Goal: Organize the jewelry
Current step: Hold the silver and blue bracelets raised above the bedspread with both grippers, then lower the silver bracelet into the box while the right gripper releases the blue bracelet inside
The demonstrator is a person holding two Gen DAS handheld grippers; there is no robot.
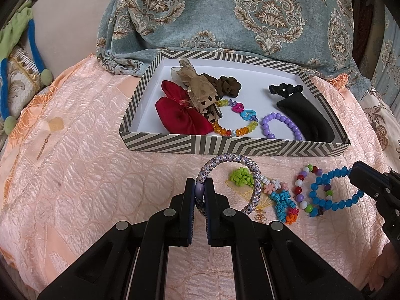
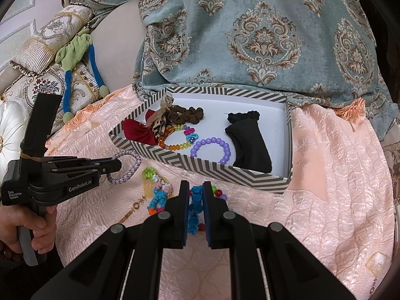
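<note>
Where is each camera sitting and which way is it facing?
Left wrist: on the left gripper, looking down past its fingers at the braided bracelet and striped box.
Right wrist: on the right gripper, shut on the blue bead bracelet; a hand shows.
Shared: box, both bracelets, pink cloth.

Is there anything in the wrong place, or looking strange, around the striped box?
Nothing is damaged or spilled. Two bracelets still lie loose on the pink cloth outside the striped box: a multicolour bead bracelet and a flower-bead bracelet.
</note>
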